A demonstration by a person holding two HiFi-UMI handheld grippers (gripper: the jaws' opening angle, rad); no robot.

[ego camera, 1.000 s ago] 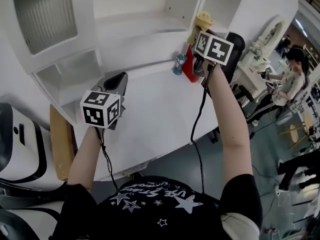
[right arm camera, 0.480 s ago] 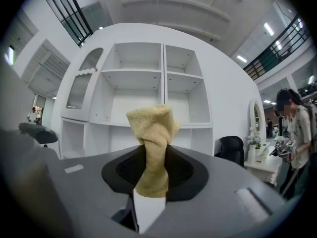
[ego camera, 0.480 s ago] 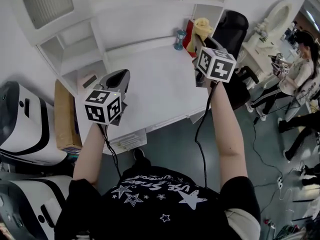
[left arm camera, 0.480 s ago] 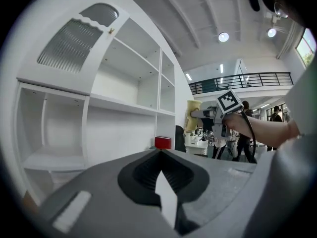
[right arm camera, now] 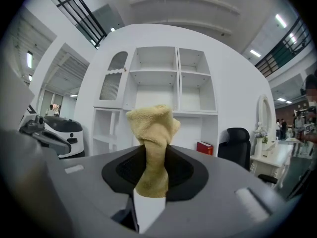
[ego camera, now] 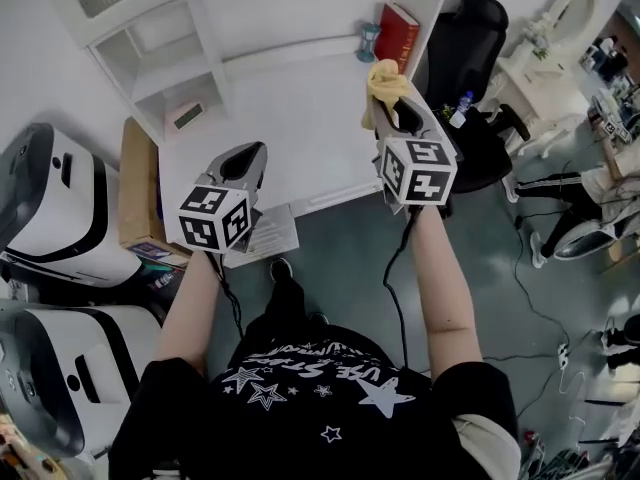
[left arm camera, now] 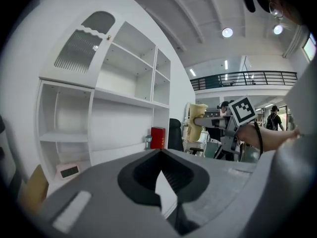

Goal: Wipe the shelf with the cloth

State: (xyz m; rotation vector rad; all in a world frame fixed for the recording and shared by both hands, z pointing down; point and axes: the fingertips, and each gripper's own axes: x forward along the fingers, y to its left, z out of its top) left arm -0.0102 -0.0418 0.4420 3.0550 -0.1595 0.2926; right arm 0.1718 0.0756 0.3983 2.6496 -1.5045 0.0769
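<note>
Yellow cloth (right arm camera: 151,133) clamped in the right gripper (ego camera: 395,110), held clear of the shelf (ego camera: 205,43).
Its long axis points to 12 o'clock, bunched end leading, tail buried between the jaws. The left gripper (left arm camera: 158,155) is closed on nothing.

The yellow terry cloth (ego camera: 383,78), twisted into a bunch, stands up from the closed jaws of the right gripper (ego camera: 398,110) at about 1 o'clock in the head view, apart from the white open shelf (ego camera: 205,43) standing at 11 to 12 o'clock.
</note>
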